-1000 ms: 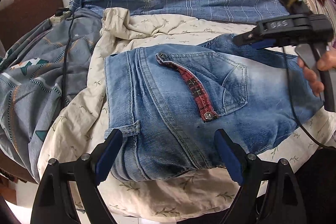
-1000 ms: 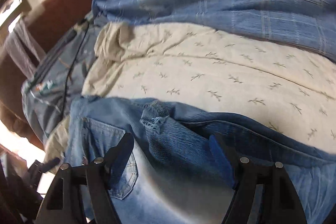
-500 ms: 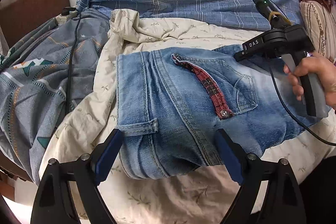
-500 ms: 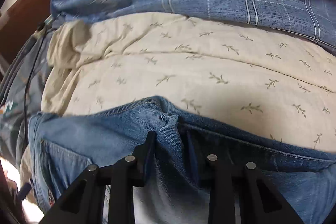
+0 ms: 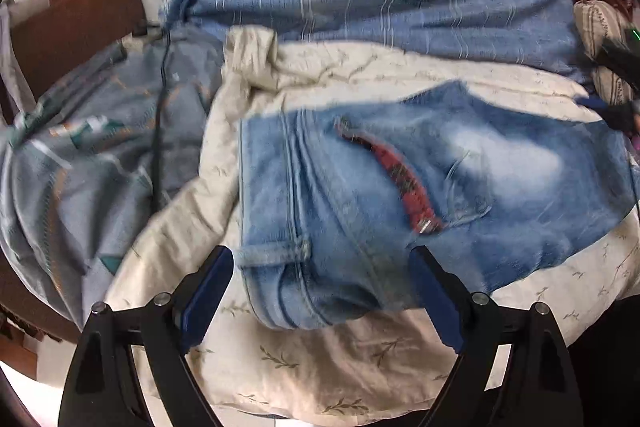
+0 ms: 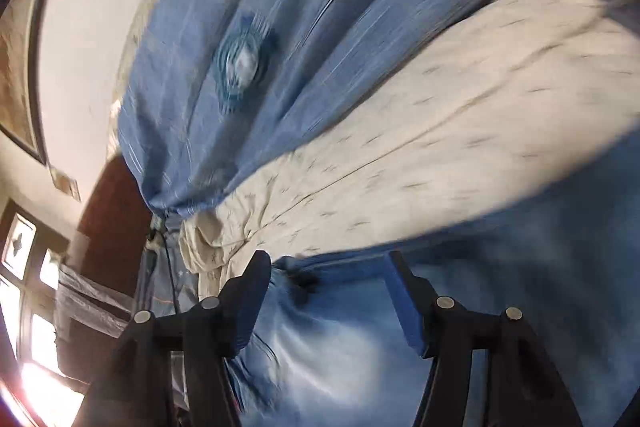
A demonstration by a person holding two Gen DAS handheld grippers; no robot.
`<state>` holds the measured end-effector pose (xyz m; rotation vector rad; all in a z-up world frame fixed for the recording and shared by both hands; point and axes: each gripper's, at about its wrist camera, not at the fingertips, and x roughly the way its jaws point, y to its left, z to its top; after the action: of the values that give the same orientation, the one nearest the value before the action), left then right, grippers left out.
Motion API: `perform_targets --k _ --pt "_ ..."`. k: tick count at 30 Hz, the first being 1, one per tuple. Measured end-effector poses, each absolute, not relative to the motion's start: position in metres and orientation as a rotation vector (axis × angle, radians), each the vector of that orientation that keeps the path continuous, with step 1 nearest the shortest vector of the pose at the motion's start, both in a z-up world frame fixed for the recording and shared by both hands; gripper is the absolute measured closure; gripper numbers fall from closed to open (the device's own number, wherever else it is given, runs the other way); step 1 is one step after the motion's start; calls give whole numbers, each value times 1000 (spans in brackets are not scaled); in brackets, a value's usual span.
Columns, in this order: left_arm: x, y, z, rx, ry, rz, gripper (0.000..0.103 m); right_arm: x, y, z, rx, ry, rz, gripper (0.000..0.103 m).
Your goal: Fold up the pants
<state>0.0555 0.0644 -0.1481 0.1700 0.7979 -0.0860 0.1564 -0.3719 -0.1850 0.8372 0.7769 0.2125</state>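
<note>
The jeans (image 5: 400,211) are laid lengthwise left to right on the cream bedspread (image 5: 320,359), waistband just ahead of the spread, empty left gripper (image 5: 320,299), while the right gripper (image 6: 324,307), jaws opening, is seen over denim unpinched.

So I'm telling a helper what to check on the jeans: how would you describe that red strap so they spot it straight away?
Find the cream leaf-print sheet on the bed, and the folded blue jeans lying on it. Across their seat runs a narrow red plaid strap, slanting down toward the back pocket and ending in a pale tip. It is the only red thing on the denim.
</note>
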Motion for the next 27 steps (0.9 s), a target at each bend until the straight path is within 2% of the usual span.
perform_targets --k 5,11,15,20,23,27 --pt "56 44 -144 230 754 -120 13 58 -461 -191 946 671 92 40" --pt "87 50 -181 256 858 -46 11 -6 -516 -202 1054 577 20 39" --pt "92 54 -188 263 843 -26 1 -6 -509 -210 1053 589 40 39" --pt "111 55 -195 335 848 5 0 22 -492 -235 1063 636 20 39" --pt "128 63 -199 271 907 -13 0 40 -488 -249 1016 691 -97 39" --pt "130 63 -196 255 922 -11 0 50 -487 -252 910 662 -154 40"
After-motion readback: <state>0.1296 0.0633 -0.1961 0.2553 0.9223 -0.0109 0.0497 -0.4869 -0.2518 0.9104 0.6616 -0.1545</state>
